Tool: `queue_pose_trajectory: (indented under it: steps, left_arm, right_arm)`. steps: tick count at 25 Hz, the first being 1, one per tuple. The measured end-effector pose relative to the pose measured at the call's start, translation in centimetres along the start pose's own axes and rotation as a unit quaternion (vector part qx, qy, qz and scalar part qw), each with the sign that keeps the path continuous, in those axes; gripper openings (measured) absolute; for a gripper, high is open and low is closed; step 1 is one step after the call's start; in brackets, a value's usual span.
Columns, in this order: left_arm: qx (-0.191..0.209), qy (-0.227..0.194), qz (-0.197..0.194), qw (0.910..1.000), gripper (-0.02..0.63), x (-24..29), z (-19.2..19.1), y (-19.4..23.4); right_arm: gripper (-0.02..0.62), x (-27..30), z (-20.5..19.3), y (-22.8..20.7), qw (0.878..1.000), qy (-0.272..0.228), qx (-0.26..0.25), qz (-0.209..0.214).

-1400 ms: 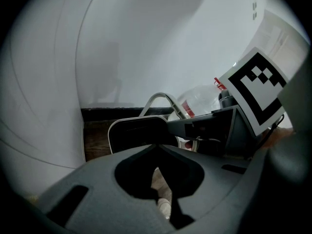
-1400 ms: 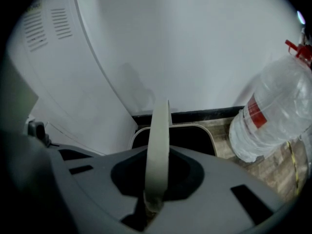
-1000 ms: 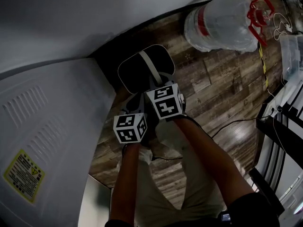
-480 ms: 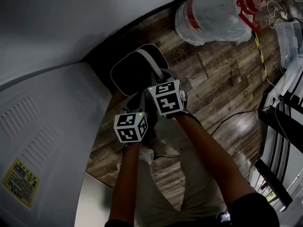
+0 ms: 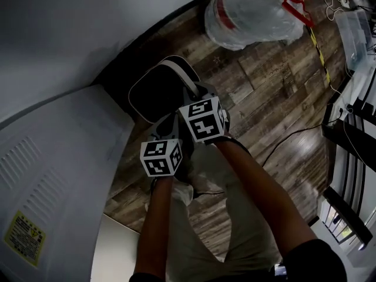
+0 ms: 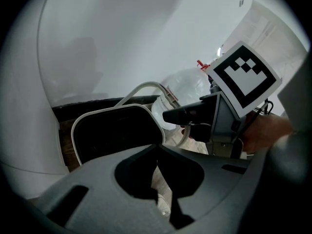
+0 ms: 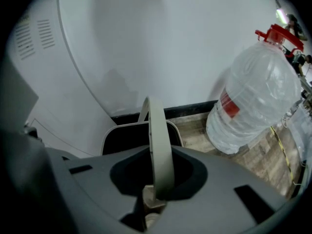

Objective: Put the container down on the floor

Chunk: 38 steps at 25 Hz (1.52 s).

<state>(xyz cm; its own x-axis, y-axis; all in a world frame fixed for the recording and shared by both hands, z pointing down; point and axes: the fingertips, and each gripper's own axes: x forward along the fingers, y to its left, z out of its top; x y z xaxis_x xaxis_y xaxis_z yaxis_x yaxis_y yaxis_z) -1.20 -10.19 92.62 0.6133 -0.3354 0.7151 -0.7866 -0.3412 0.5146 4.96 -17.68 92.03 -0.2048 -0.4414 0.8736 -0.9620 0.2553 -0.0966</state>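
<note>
The container (image 5: 157, 91) is a black bucket with a white rim and a pale bail handle (image 5: 187, 78). It hangs low over the wooden floor (image 5: 264, 93), close to the white wall. Whether its base touches the floor is hidden. My right gripper (image 5: 197, 96) is shut on the handle, which runs up between its jaws in the right gripper view (image 7: 158, 145). My left gripper (image 5: 169, 133) is just behind and left of it, shut with nothing in it (image 6: 165, 208), and faces the bucket's open mouth (image 6: 112, 135).
A large clear water bottle (image 5: 247, 10) with a red cap lies on the floor beyond the bucket. A white appliance (image 5: 47, 157) with a yellow label fills the left. A black cable (image 5: 282, 143) and a dark rack (image 5: 352, 128) are at the right.
The bucket, both grippers and the bottle have slid slightly up and left in the head view. The right gripper's hold on the handle is unchanged.
</note>
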Motion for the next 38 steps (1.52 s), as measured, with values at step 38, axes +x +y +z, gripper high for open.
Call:
queue_pose_trajectory:
  steps: [38]
  left_arm:
    - [0.048,0.033,-0.026,0.998,0.017,4.3,-1.8,-0.5]
  right_arm:
    - [0.109,3.5,-2.2,-5.9,0.997,-0.001,0.081,-0.013]
